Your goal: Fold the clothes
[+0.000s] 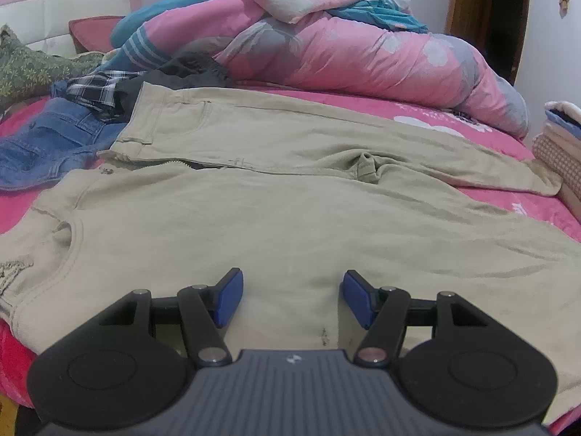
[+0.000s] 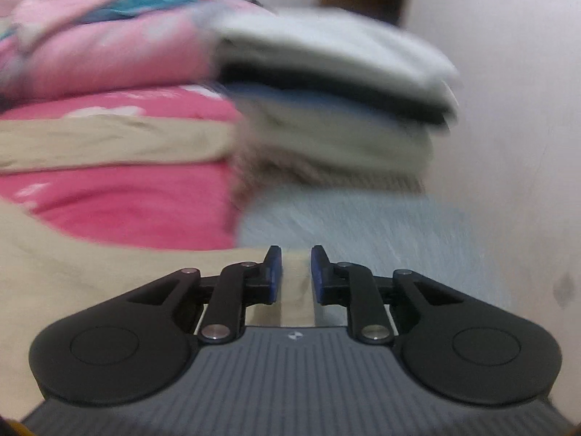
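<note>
Looking down two handheld grippers at khaki trousers (image 1: 290,181) spread flat on a pink bed sheet (image 1: 508,138). Long axis of the trousers running left to right across the left wrist view: waistband and pockets at the left, near a crumpled pair of jeans (image 1: 43,145), both legs stretching off to the right edge of the bed. Lying side by side, the legs, with the nearer one directly beneath the left gripper (image 1: 290,298).

Hovering low over that nearer leg, around the thigh, with blue pads (image 1: 228,298) spread well apart and nothing between them: released, tilted downward, aimed across the garment toward a heaped pink quilt (image 1: 345,54) at the back.

Reaching in at the far right end of the trousers, the right gripper (image 2: 296,276), by the leg hems. Drawn close together, the jaws, with a strip of khaki cloth filling the narrow gap: judged to be clenched on the leg end, though blur makes the contact itself hard to confirm. Pointing downward too, low to the bed, facing a stack of folded clothes (image 2: 326,109) just beyond the hem.

Judged next: carrying the hem end leftward along the long axis toward the waistband. Right hand nearer the hems, left nearer the middle, well placed to pin the fold line.
</note>
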Tool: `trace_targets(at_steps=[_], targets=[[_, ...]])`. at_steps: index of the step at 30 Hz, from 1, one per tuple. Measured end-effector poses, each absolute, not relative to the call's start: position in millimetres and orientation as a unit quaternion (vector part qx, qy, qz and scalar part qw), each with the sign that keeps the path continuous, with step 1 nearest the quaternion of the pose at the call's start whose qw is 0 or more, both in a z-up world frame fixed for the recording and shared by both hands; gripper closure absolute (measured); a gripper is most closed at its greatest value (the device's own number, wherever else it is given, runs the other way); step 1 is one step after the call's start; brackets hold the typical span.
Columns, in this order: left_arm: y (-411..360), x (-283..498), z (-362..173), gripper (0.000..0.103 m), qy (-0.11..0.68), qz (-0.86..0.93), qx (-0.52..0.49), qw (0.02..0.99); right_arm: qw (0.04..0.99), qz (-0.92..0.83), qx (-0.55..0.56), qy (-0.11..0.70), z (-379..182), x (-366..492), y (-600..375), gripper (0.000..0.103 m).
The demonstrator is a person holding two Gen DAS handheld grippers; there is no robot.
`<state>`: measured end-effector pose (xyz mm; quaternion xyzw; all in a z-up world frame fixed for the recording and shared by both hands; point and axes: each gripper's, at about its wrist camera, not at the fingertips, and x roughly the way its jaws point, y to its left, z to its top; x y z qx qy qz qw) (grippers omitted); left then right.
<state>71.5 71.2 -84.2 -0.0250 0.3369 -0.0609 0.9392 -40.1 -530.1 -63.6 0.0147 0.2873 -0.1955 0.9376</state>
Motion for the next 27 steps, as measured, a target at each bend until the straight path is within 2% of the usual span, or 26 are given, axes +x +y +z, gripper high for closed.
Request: trace_targets(at_steps=[2, 3, 7, 12, 17, 19, 27], targets=[[71, 72, -84, 0.04, 0.338, -0.061, -0.021, 0.939, 0.945, -0.201, 0.107, 0.237, -57, -66, -552, 0.083], [70, 71, -84, 0.04, 0.338, -0.06, -0.02, 0.939, 0.945, -0.201, 0.154, 0.207, -53, -80, -563, 0.077], [67, 71, -85, 0.04, 0.337, -0.055, -0.015, 0.94, 0.934, -0.217, 0.258, 0.12, -48, -151, -579, 0.071], [63, 71, -84, 0.04, 0.34, -0.049, -0.01, 0.939, 0.924, -0.176, 0.323, 0.109, -80, -205, -554, 0.07], [62, 71, -82, 0.04, 0.344, -0.048, -0.007, 0.938, 0.927, -0.153, 0.289, 0.181, -115, -199, -510, 0.074], [63, 71, -82, 0.04, 0.346, -0.047, -0.008, 0.937, 0.921, -0.141, 0.315, 0.182, -126, -192, -507, 0.074], [61, 72, -81, 0.04, 0.351, -0.048, 0.001, 0.935, 0.879, -0.07, 0.466, 0.075, -156, -192, -524, 0.071]])
